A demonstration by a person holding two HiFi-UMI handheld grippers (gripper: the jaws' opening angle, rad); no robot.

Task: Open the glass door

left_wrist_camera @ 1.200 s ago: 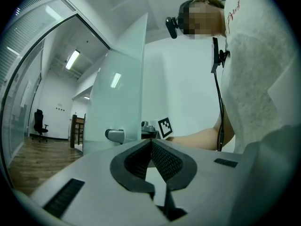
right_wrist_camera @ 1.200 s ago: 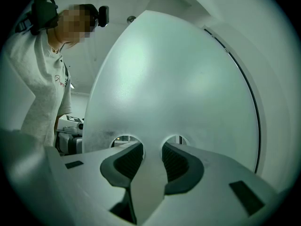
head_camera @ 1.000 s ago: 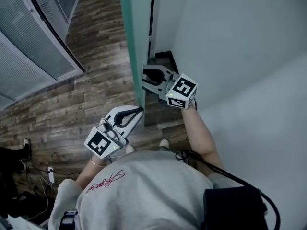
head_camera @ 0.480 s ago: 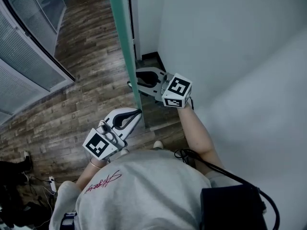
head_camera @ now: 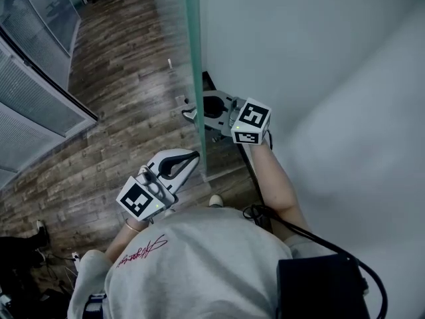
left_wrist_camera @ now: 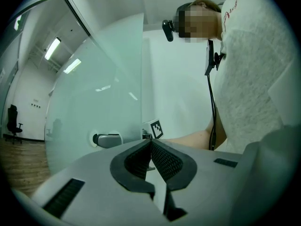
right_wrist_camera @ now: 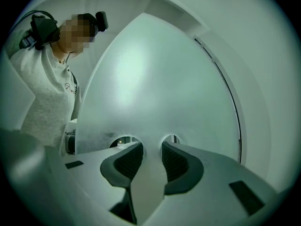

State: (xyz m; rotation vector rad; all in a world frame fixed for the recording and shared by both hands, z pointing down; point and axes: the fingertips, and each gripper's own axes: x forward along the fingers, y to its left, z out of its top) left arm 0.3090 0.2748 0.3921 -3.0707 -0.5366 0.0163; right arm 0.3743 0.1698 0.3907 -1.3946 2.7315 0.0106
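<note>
The wood floor (head_camera: 113,118) fills the left of the head view and a plain white wall (head_camera: 319,58) fills the right. Between them stands the glass door (head_camera: 194,52). It is an upright frosted panel with its long axis vertical. From above it shows as a thin green strip running from the top centre down to mid-frame, so its free edge points down the frame towards the person. It looks already swung partly open and close to the wall.

The left gripper (left_wrist_camera: 150,141) is on the floor side, at lower centre of the head view. Its fingers are clenched tip to tip with nothing between them, and the tips sit at the door's near edge. The right gripper (right_wrist_camera: 152,147) is on the wall side. Its fingers are released and stand wide apart, facing the frosted face. Whether the tips touch the glass cannot be told. A lever handle (left_wrist_camera: 107,139) sits low on the door, at the left of the left gripper view.

In my judgement neither gripper truly holds the door. The closed tips could skid off the smooth glass edge. The panel could then swing freely, knock the wall, or trap the right gripper in the narrow gap there.
</note>
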